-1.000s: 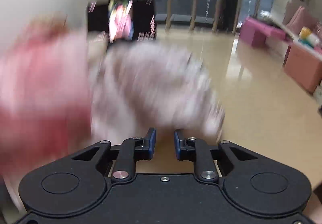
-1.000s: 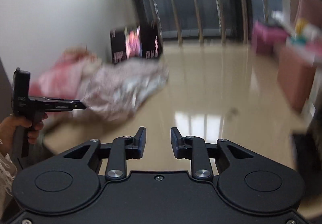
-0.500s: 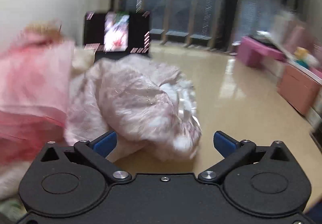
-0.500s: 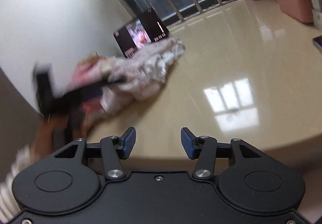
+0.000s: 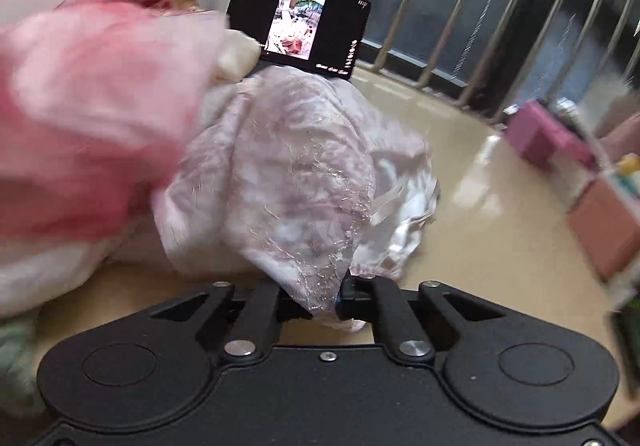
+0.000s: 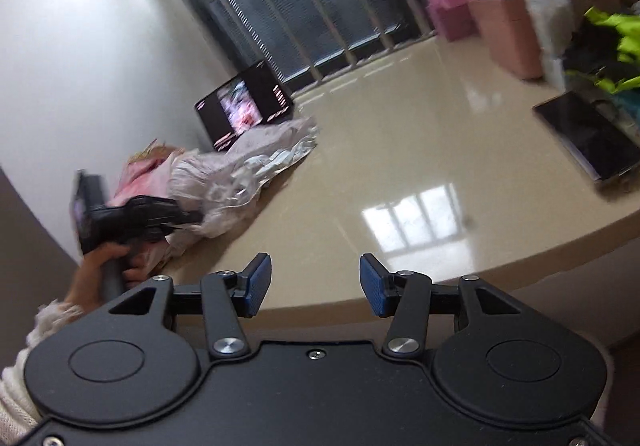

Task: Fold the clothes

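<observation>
On the table (image 6: 400,149), left tongs (image 5: 320,300) clench the pale garment (image 5: 288,165); right tongs (image 6: 315,286) gape

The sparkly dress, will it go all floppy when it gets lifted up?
Probably yes. The sparkly dress lies crumpled in soft folds, so it should droop from wherever the left hand-held gripper pinches it. The thin, sheer cloth looks light. Its shiny white lining may be slippery.
</observation>
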Available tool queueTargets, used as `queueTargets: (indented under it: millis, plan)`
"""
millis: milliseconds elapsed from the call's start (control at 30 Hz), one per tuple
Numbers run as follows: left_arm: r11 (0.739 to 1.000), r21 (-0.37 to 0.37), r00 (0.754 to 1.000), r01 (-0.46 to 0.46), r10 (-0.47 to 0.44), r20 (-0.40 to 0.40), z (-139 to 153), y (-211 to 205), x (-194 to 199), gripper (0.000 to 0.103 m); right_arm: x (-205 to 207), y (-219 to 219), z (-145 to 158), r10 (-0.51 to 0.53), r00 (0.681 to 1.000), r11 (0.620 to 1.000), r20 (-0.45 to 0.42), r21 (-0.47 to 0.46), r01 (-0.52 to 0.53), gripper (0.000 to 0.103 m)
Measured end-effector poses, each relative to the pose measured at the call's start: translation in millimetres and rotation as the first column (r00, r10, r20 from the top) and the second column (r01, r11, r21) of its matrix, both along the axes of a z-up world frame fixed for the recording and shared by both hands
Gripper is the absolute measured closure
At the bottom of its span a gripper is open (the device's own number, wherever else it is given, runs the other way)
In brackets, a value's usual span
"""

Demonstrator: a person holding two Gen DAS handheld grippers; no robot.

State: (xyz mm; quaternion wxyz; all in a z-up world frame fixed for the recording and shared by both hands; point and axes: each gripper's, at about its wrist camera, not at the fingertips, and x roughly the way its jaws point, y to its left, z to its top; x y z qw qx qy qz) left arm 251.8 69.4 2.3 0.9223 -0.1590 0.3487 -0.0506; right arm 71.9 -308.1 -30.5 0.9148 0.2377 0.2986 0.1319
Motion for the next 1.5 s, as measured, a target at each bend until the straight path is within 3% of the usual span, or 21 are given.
queueTargets:
  millis: [67, 167, 267, 333, 367, 433, 533, 633, 800, 867, 900, 933, 1000, 1033, 1100, 1167, 1233, 1300, 1367, 1433, 1500]
  plan:
    - [0.999, -0.047, 1.000, 0.022, -0.022, 0.002, 1.8, 26.8, -29.4, 0.095, 8.4, 11.9, -6.5, 0.053, 0.999, 0.998, -0.007, 0.014, -0.053, 0.051]
    - [1.000, -0.014, 1.000, 0.011, -0.011, 0.016, 0.8, 58.5, -66.6, 0.096, 20.9, 33.1, -13.5, 0.136, 0.991, 0.991, 0.005, 0.012, -0.136, 0.051]
    - [1.000, -0.012, 0.999, 0.007, -0.006, 0.035, 2.6, 77.2, -89.6, 0.096, 33.5, 65.1, -6.9, 0.218, 0.975, 0.971, 0.041, -0.111, -0.213, 0.051]
    - [1.000, -0.011, 0.998, 0.014, -0.013, 0.056, 5.7, 79.8, -97.7, 0.096, 40.3, 92.8, 1.3, 0.315, 0.946, 0.934, 0.077, -0.200, -0.295, 0.052]
    - [1.000, -0.011, 0.998, 0.018, -0.017, 0.064, 7.4, 78.6, -100.0, 0.096, 42.9, 108.3, 5.2, 0.368, 0.924, 0.908, 0.099, -0.253, -0.334, 0.052]
    - [1.000, -0.011, 0.997, 0.027, -0.026, 0.072, 10.3, 72.7, -100.5, 0.096, 44.8, 147.5, 8.2, 0.439, 0.883, 0.830, 0.166, -0.453, -0.327, 0.052]
    - [0.998, 0.007, 0.993, 0.054, -0.055, 0.104, 17.2, 64.0, -106.5, 0.095, 46.9, 205.3, -2.8, 0.520, 0.826, 0.641, 0.217, -0.738, -0.209, 0.052]
    - [0.996, 0.029, 0.987, 0.083, -0.086, 0.137, 25.4, 62.2, -120.1, 0.095, 51.4, 246.7, -18.9, 0.589, 0.789, 0.487, 0.176, -0.856, -0.172, 0.054]
    - [0.994, 0.053, 0.981, 0.096, -0.104, 0.162, 30.9, 62.4, -128.9, 0.095, 76.1, 282.9, -29.5, 0.604, 0.788, 0.426, 0.116, -0.883, -0.197, 0.056]
    - [0.995, 0.058, 0.982, 0.085, -0.093, 0.162, 30.2, 63.8, -130.6, 0.095, 85.4, 293.4, -29.5, 0.607, 0.786, 0.390, 0.115, -0.905, -0.169, 0.069]
    - [0.995, 0.055, 0.983, 0.081, -0.089, 0.160, 30.0, 65.4, -131.1, 0.095, 90.0, 298.3, -29.1, 0.608, 0.786, 0.374, 0.114, -0.914, -0.156, 0.095]
    - [0.996, 0.051, 0.983, 0.078, -0.085, 0.161, 30.3, 67.0, -130.5, 0.095, 95.2, 296.3, -23.3, 0.604, 0.790, 0.387, 0.109, -0.906, -0.171, 0.102]
    - [0.997, 0.046, 0.983, 0.070, -0.077, 0.165, 32.0, 68.8, -125.7, 0.095, 107.9, 289.8, -8.5, 0.592, 0.800, 0.433, 0.101, -0.877, -0.210, 0.102]
    - [0.997, 0.039, 0.983, 0.064, -0.070, 0.168, 33.3, 68.7, -119.4, 0.095, 117.7, 282.0, 4.6, 0.582, 0.808, 0.480, 0.089, -0.840, -0.253, 0.103]
    - [0.999, 0.014, 0.984, 0.044, -0.046, 0.172, 36.8, 66.0, -99.3, 0.093, 142.6, 257.3, 41.9, 0.543, 0.837, 0.635, 0.074, -0.688, -0.351, 0.103]
    - [0.999, -0.009, 0.985, 0.038, -0.036, 0.170, 42.8, 60.7, -74.5, 0.072, 165.6, 229.3, 84.0, 0.494, 0.866, 0.772, 0.081, -0.498, -0.394, 0.103]
    - [1.000, -0.002, 0.982, 0.017, -0.016, 0.188, 53.1, 53.8, -59.8, 0.024, 171.8, 200.5, 128.7, 0.419, 0.893, 0.859, 0.163, -0.389, -0.332, 0.103]
    - [1.000, -0.011, 0.967, -0.012, 0.014, 0.256, 66.0, 47.1, -59.3, 0.002, 168.1, 167.0, 168.2, 0.328, 0.909, 0.918, 0.258, -0.313, -0.242, 0.103]
    - [0.996, -0.078, 0.949, 0.034, -0.008, 0.316, 72.9, 40.0, -65.7, 0.000, 165.2, 138.9, 196.9, 0.267, 0.915, 0.952, 0.303, -0.232, -0.201, 0.103]
    - [0.987, -0.121, 0.944, 0.108, -0.064, 0.323, 73.8, 25.9, -70.1, 0.000, 162.9, 116.3, 215.3, 0.243, 0.920, 0.967, 0.307, -0.156, -0.203, 0.103]
    - [0.982, -0.103, 0.935, 0.156, -0.113, 0.336, 71.0, 8.9, -77.3, 0.000, 156.1, 115.2, 214.0, 0.253, 0.925, 0.962, 0.285, -0.176, -0.209, 0.103]
